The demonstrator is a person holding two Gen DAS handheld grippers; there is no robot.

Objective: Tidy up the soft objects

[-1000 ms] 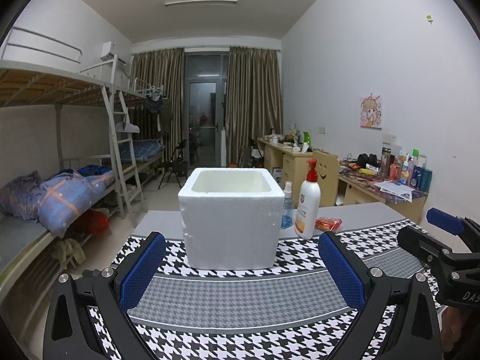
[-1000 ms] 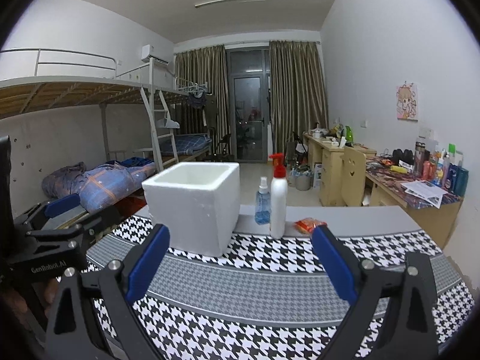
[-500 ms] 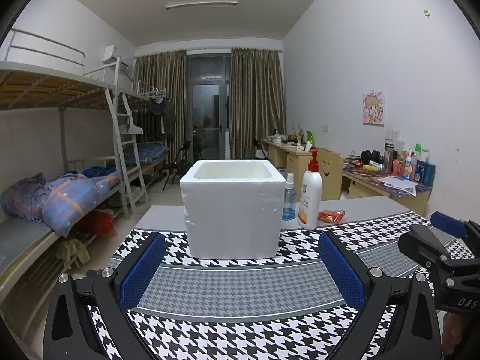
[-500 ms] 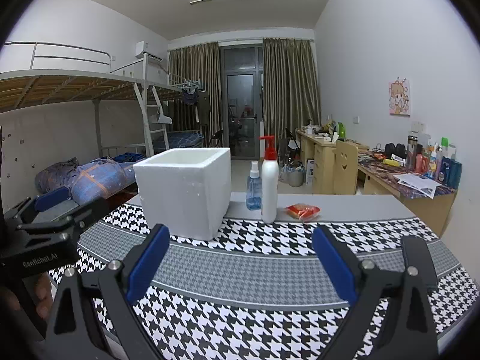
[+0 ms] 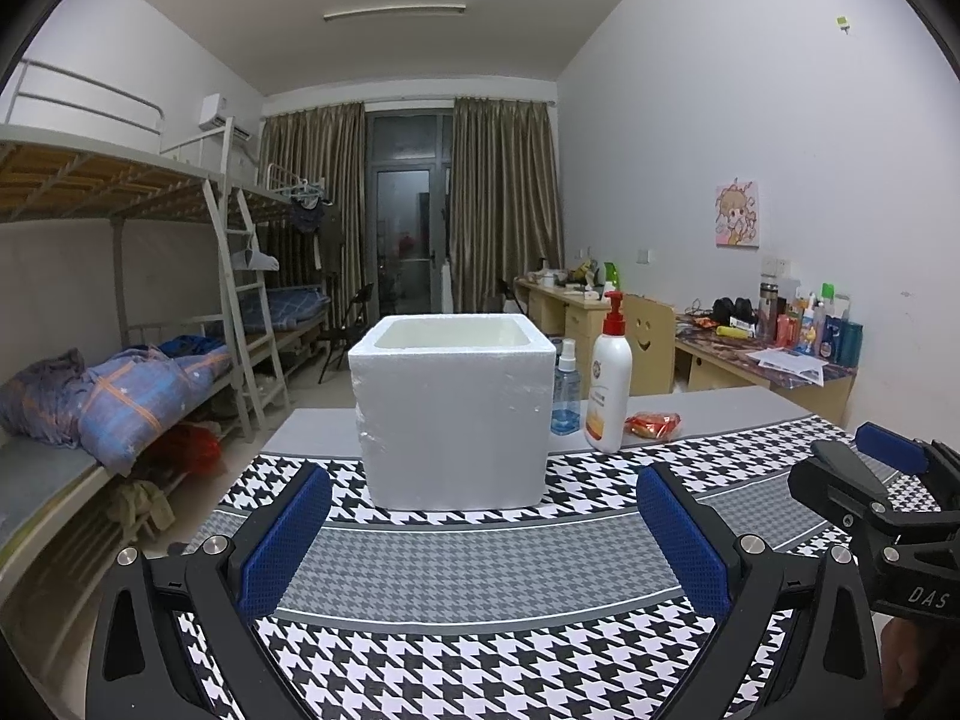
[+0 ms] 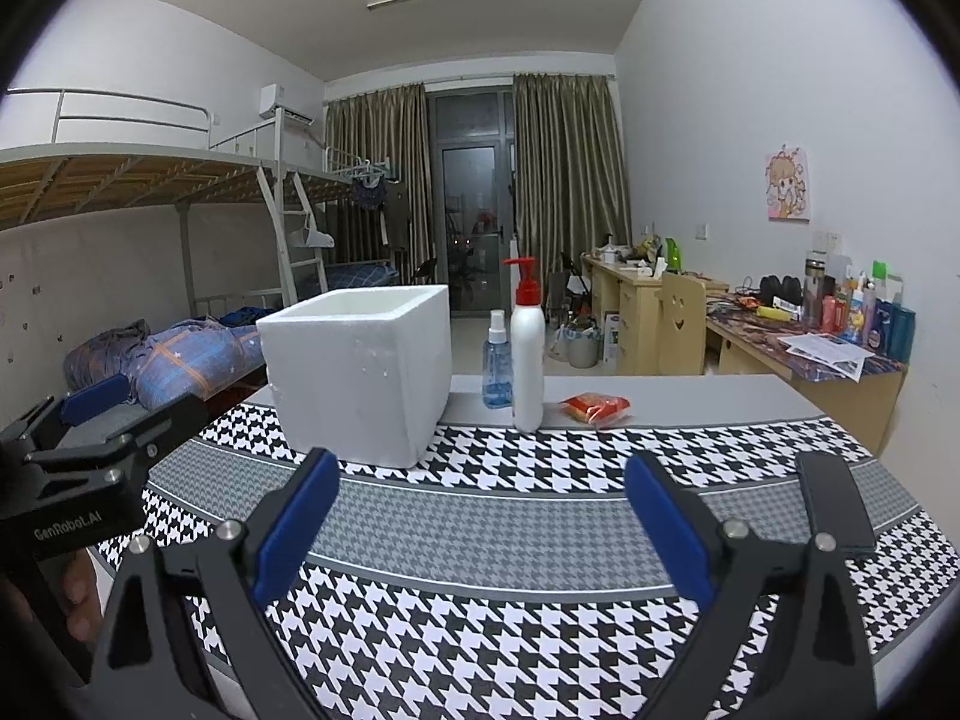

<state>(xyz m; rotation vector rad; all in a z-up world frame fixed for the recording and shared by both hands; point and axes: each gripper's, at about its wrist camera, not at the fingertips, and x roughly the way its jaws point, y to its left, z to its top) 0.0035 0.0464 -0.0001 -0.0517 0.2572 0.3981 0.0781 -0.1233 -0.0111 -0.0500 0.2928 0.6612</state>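
Hovering: both grippers hang above the near part of the houndstooth cloth point(image 5: 480, 630), nothing between their fingers.
Landmark: white foam box point(image 5: 453, 411) — open-topped, upright on the cloth's far band; from here its inside shows only bare white wall.
Left gripper point(image 5: 483, 525): jaws spread wide and released, blue pads point(image 5: 285, 540) pointing straight at the box, which sits centred between them and well apart from the tips.
Right gripper point(image 6: 480, 516): jaws likewise parted and empty, to the right of the box and nearer the viewer; its view has the box off to the left.
Red packet point(image 6: 595, 407): the one soft-looking thing on the table — a small crinkled pouch lying flat on the bare grey tabletop point(image 6: 690, 396) to the right of the box, just past the cloth's edge, untouched.
Pump bottle point(image 6: 527, 351): white with a red pump, upright between the box and the packet, at the cloth's far edge.
Spray bottle point(image 6: 497, 360): small, clear blue, upright just behind the pump bottle on the box's side.
Hands: in the right wrist view fingers point(image 6: 78, 597) wrap the left gripper's handle at the left edge; whose grip is tight or loose I cannot tell.
Beyond the box: bunk beds point(image 5: 120, 276) to its left, desks point(image 5: 762, 360) to its right.
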